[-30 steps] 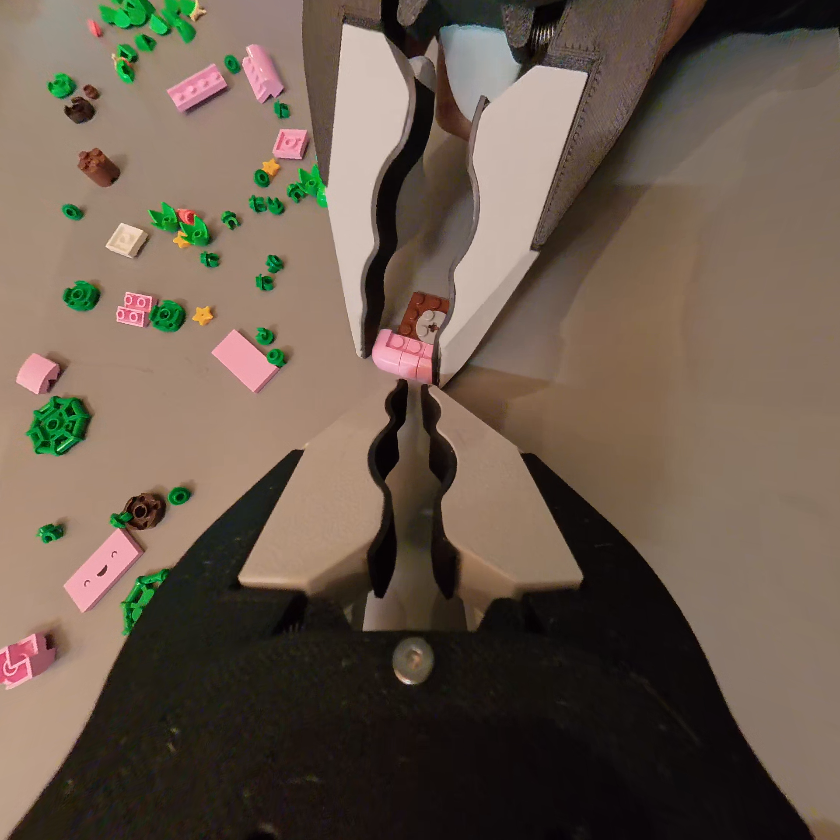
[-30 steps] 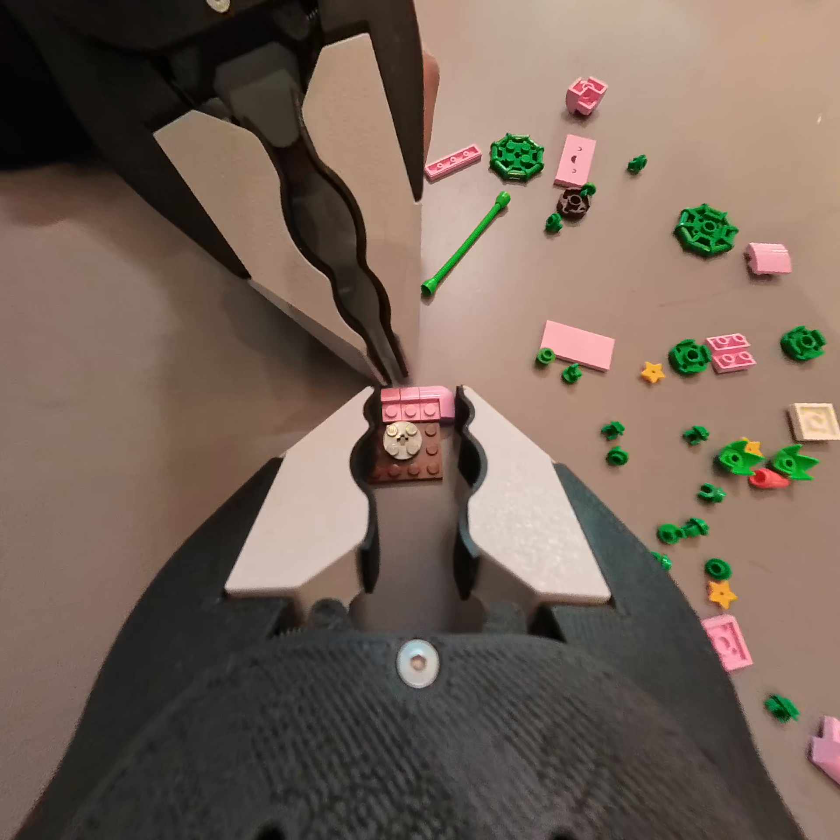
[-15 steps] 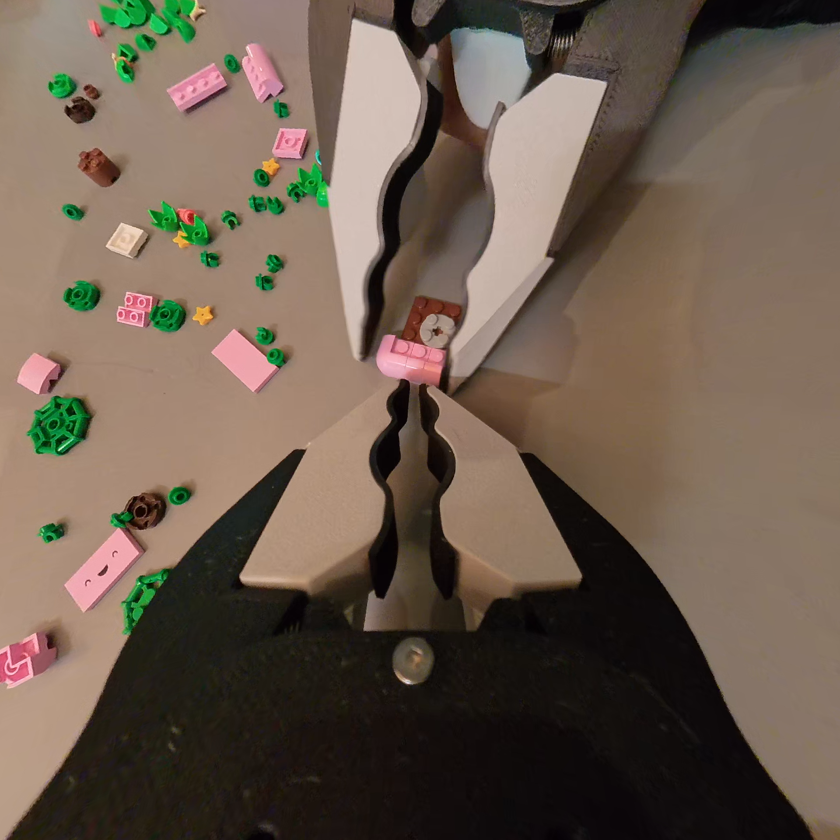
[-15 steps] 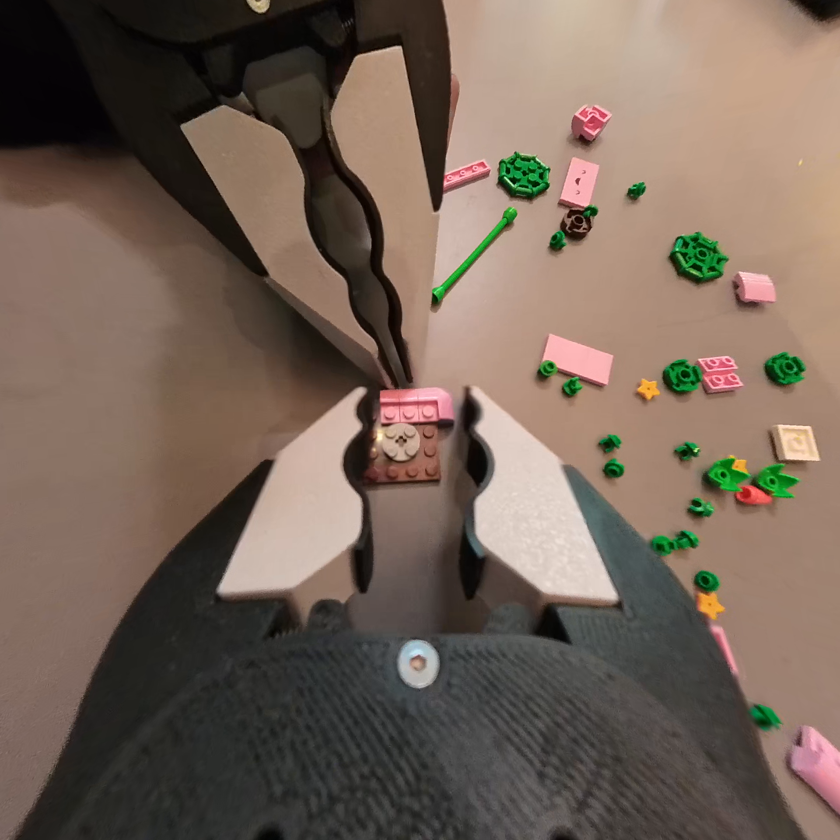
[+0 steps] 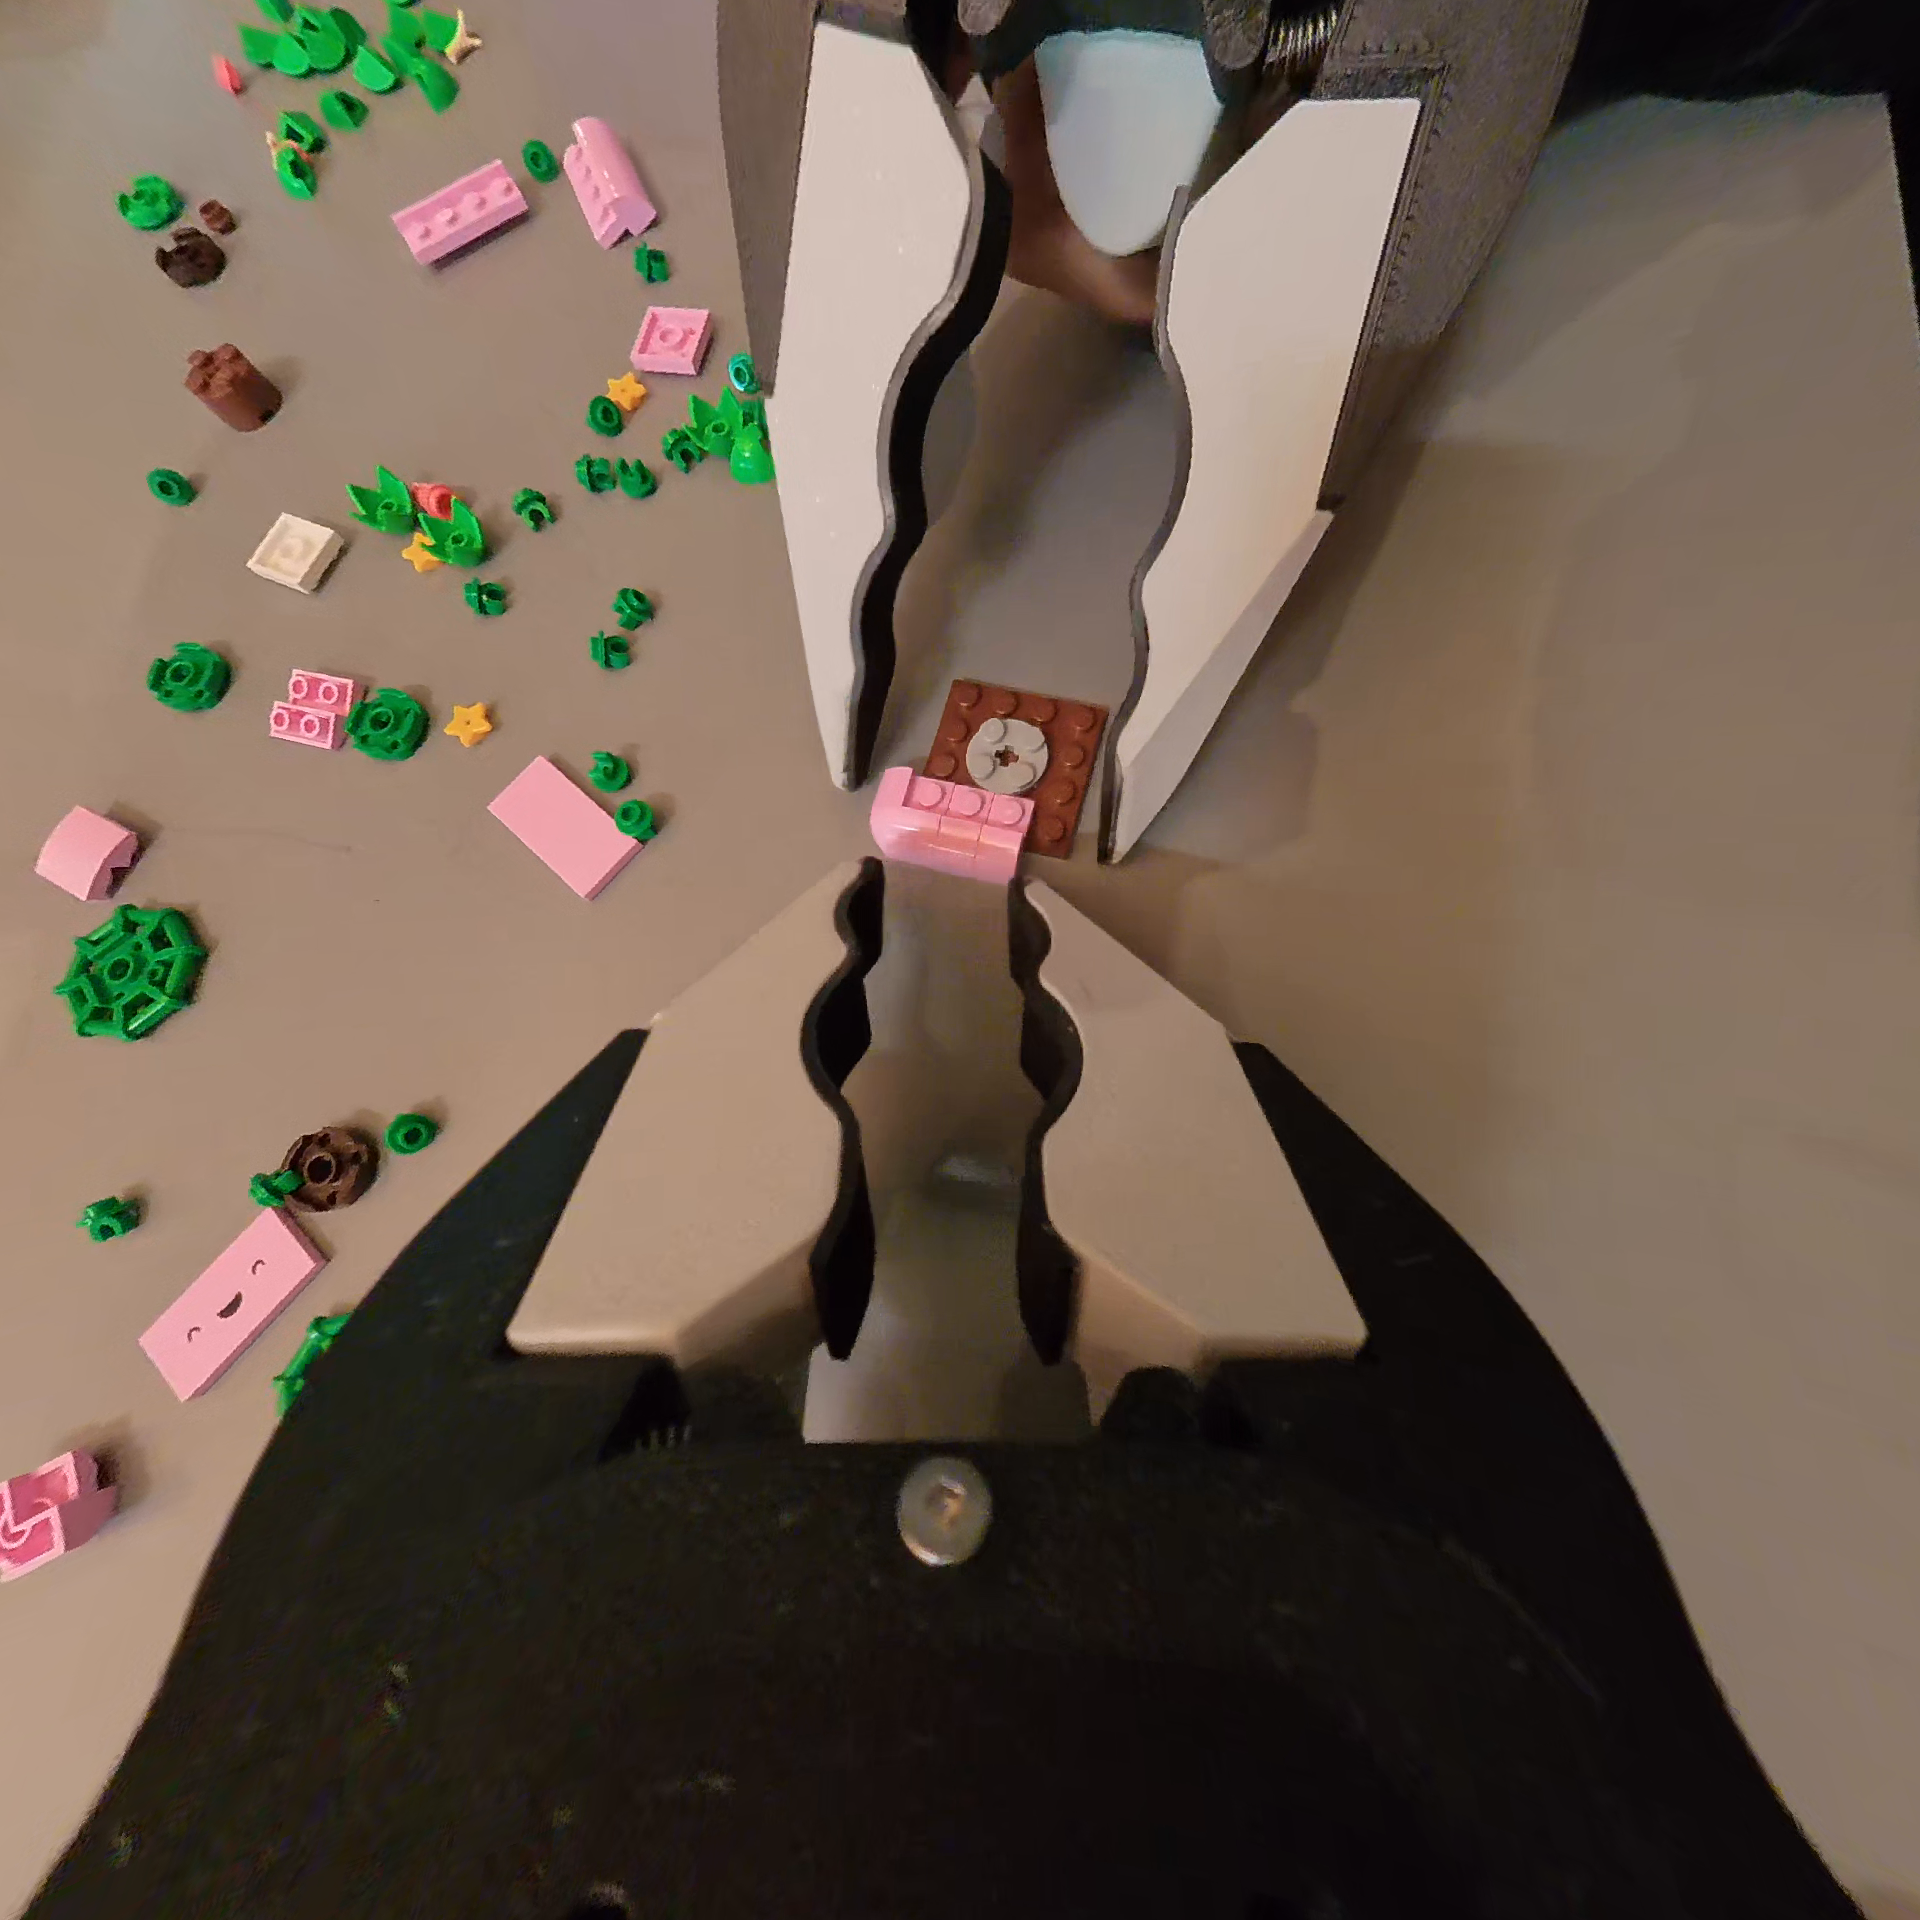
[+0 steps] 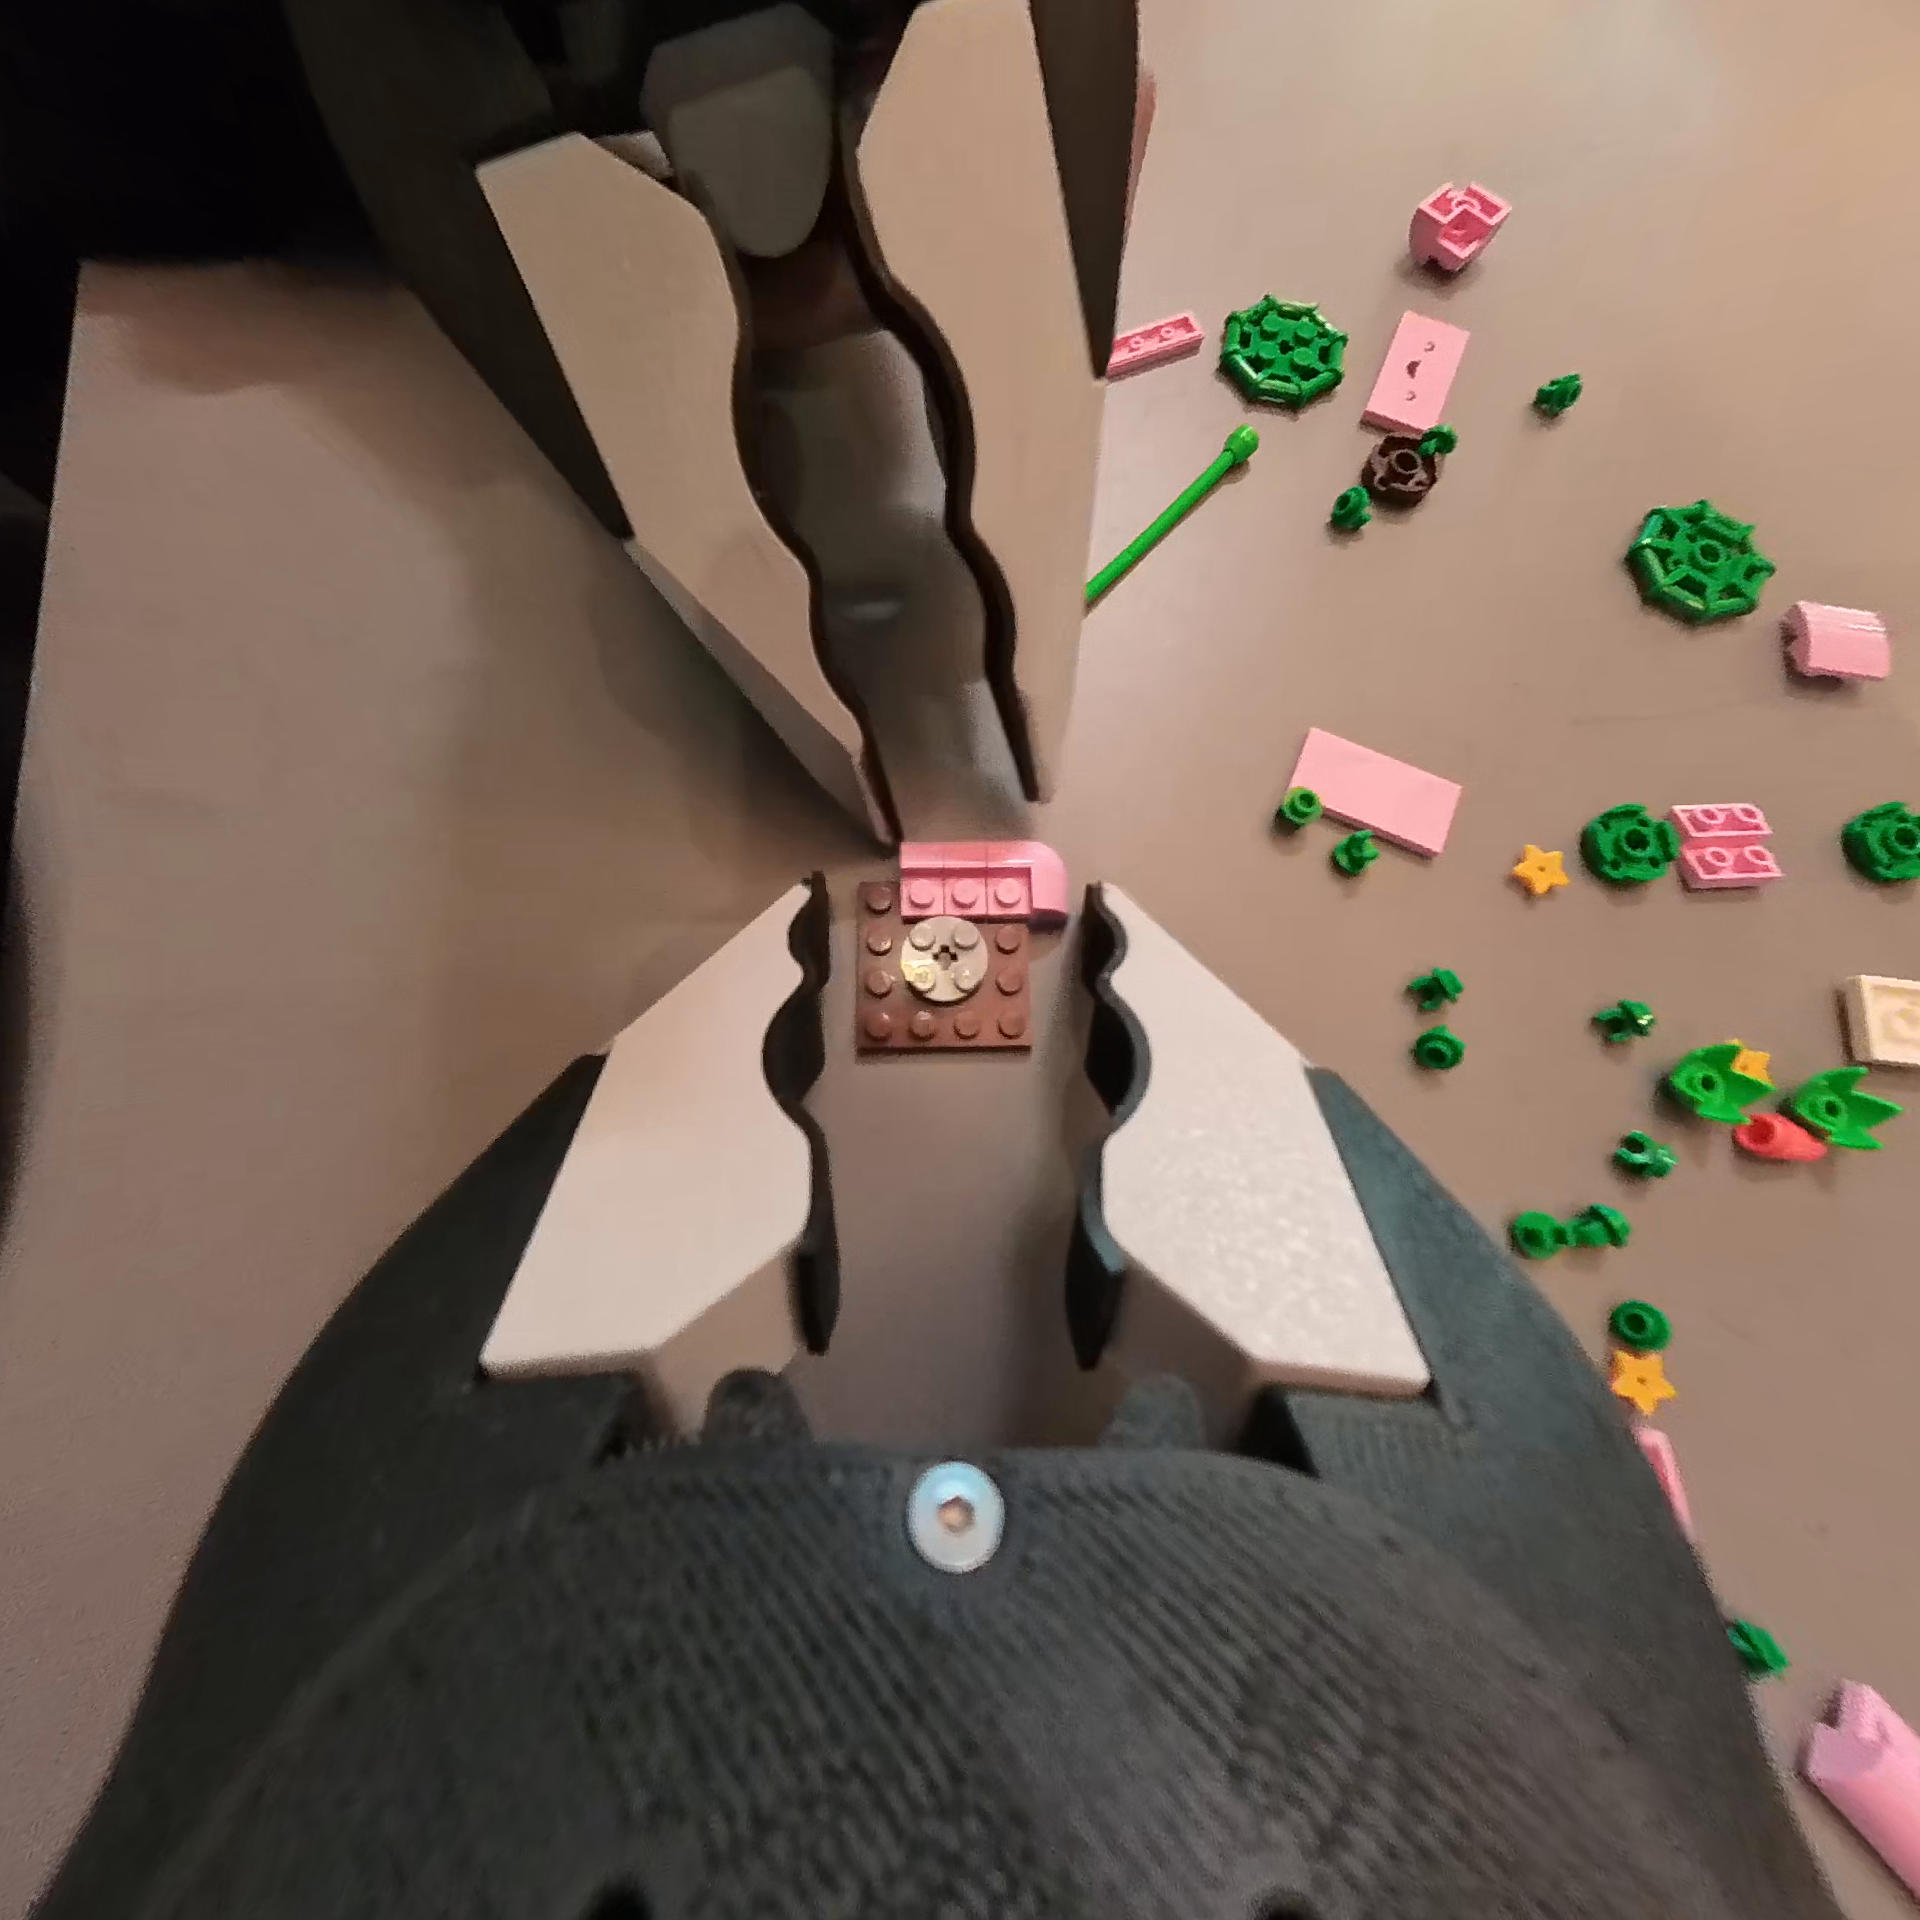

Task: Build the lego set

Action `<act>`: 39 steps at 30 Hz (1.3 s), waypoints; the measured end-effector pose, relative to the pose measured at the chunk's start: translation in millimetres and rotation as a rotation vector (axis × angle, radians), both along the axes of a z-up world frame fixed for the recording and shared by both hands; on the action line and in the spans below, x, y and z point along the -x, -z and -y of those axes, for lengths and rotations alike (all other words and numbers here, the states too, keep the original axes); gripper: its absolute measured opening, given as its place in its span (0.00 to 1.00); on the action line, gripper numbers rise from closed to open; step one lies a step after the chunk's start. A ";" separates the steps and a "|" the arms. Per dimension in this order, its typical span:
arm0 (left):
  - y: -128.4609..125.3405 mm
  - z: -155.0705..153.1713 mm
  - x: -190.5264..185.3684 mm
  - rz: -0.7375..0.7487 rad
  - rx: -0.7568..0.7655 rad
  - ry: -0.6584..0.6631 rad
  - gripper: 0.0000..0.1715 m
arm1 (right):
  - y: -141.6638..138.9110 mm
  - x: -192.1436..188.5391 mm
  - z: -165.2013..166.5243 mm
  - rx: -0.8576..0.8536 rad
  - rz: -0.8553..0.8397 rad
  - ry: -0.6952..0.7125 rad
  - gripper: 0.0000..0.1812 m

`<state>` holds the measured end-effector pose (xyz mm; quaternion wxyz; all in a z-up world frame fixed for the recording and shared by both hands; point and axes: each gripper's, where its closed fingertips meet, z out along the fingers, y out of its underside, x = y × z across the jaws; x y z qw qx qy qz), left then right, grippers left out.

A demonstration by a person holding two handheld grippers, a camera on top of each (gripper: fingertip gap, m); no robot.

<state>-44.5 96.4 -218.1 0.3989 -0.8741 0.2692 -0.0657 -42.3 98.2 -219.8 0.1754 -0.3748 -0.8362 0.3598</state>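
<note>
Both of my grippers have spread since a second ago: my right gripper, which then pinched the brown plate, now stands wide with clear table showing on each side of it, and my left gripper, then nearly closed, has parted to about the width of the pink piece. Neither holds anything.

Seen from my right wrist, the brown square plate lies flat on the table at my 12 o'clock, between my fingertips but touching neither. A grey round plate sits on its middle, and the pink curved brick runs along its far edge, overhanging toward 1 o'clock. Seen from my left wrist, the same pink brick is just past my fingertips at 12 o'clock, with the plate beyond it.

As I judge it, the pink brick has just been seated and both grippers have let go; this small sub-assembly is an early stage, with most of the set unbuilt.

Loose parts are scattered from 1 to 4 o'clock in my right view: a pink tile, green wheel-like plates, a green bar, small green studs and yellow stars. My next move, I reckon, is fetching one of these, which calls for a narrow, square pinch on a small piece while the base stays put.
</note>
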 end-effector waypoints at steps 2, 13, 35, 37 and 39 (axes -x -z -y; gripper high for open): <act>-0.3 0.5 -0.7 0.003 -0.001 0.006 0.17 | 0.3 -2.0 3.4 0.019 0.009 -0.017 0.24; 1.5 7.9 -12.0 -0.016 0.001 0.092 0.21 | 0.2 -10.4 16.7 0.039 0.006 -0.104 0.24; 3.9 8.9 -12.8 -0.029 0.012 0.100 0.17 | -6.9 -12.0 16.0 0.128 0.044 -0.075 0.00; 4.0 9.1 -13.7 -0.025 0.015 0.102 0.16 | -6.7 -10.8 16.4 0.155 0.058 -0.062 0.00; 4.2 8.9 -13.5 -0.024 0.017 0.099 0.16 | -6.8 -10.6 16.6 0.154 0.057 -0.063 0.00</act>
